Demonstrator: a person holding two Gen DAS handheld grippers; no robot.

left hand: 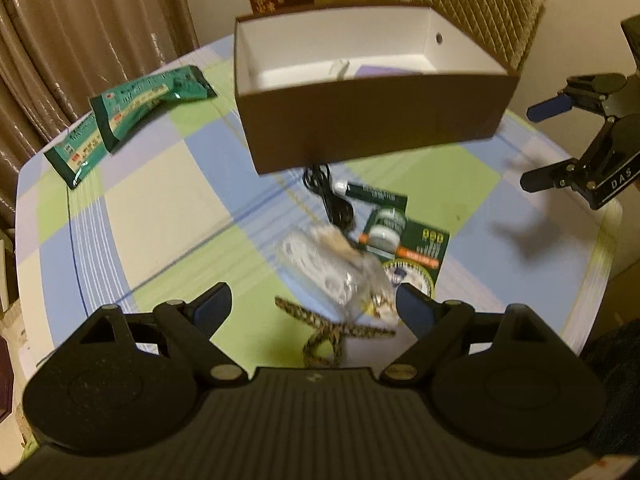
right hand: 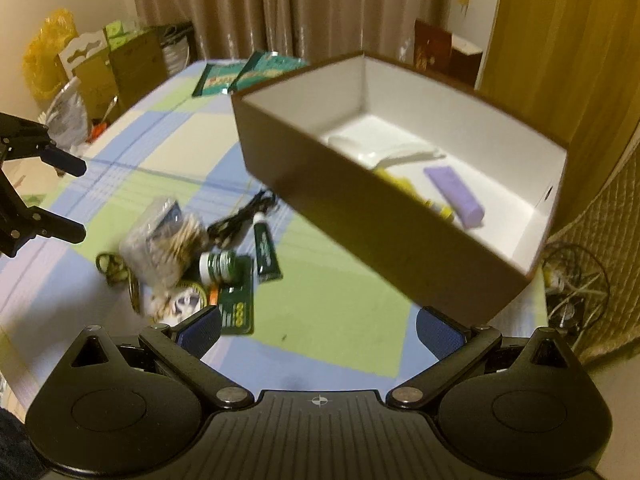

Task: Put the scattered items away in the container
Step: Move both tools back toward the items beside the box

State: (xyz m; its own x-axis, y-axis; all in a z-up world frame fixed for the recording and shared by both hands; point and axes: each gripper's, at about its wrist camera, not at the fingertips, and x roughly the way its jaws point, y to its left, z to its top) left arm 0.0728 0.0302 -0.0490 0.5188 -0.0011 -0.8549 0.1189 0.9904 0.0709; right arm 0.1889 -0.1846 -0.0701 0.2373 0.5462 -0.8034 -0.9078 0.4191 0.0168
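A brown box (left hand: 360, 120) with a white inside stands on the checked tablecloth; in the right wrist view (right hand: 392, 236) it holds a purple tube (right hand: 456, 196), a yellow item and a white piece. A pile lies in front of it: a clear bag of cotton swabs (left hand: 340, 272), a green tube (left hand: 376, 194), a black cable (left hand: 328, 196), a green card with white jars (left hand: 404, 240), a patterned cord (left hand: 324, 332). Two green packets (left hand: 132, 108) lie far left. My left gripper (left hand: 316, 308) is open above the cord. My right gripper (right hand: 320, 330) is open and empty near the box's corner.
The right gripper shows at the right edge of the left wrist view (left hand: 580, 144); the left gripper shows at the left edge of the right wrist view (right hand: 36, 188). Curtains, bags and a chair surround the table (right hand: 332, 320). Wires lie on the floor at right (right hand: 576, 280).
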